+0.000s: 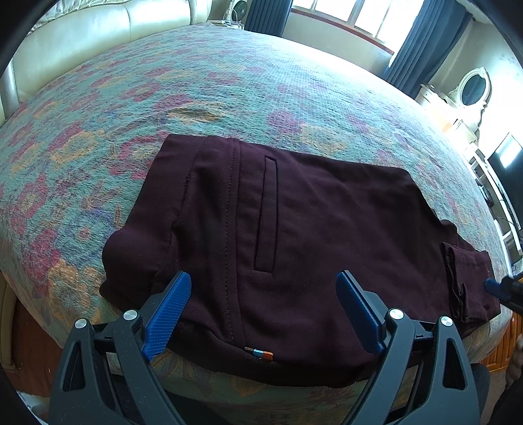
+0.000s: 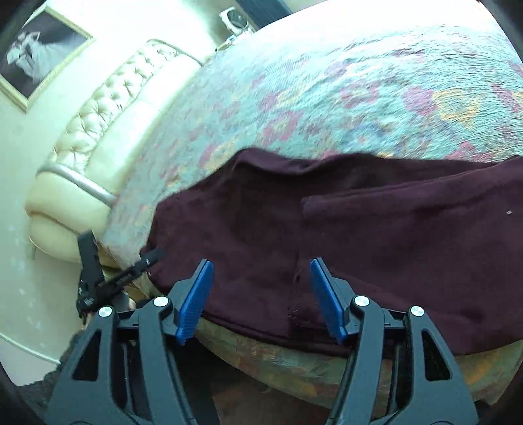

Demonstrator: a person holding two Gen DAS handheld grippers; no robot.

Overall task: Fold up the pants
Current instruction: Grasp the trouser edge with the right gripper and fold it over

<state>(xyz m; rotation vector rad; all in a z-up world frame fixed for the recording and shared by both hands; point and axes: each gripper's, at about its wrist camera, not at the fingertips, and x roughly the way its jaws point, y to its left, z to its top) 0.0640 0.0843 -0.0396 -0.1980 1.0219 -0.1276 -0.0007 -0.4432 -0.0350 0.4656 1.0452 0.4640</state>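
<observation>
Left wrist view, pants (image 1: 294,235): maroon, folded into a broad flat block, lying on the bedspread (image 1: 228,81) along the near edge of the bed, welt pocket facing up, small orange-and-blue tag at the near hem.
Pants, right wrist view (image 2: 376,235): one layer lapped over another, near hem reaching the bed's near edge; picture blurred.
Folded leg end (image 1: 457,281): small doubled strip lying at the pants' right end, by the bed's near right corner.
Left gripper (image 1: 263,310): jaws spread wide, blue pads above the pants' near hem, nothing gripped.
Right gripper (image 2: 261,294): jaws parted, fabric showing between the pads but not pinched; holding nothing.
Right gripper's tip, left wrist view (image 1: 503,289): just beside the folded leg end.
Bedspread: teal with pink and orange flowers, covering the whole bed.
Headboard (image 2: 98,130): cream, tufted, at the far left end of the bed.
Framed picture (image 2: 39,55): on the wall above the headboard.
Window (image 1: 359,16): beyond the far edge, dark curtains at its sides.
</observation>
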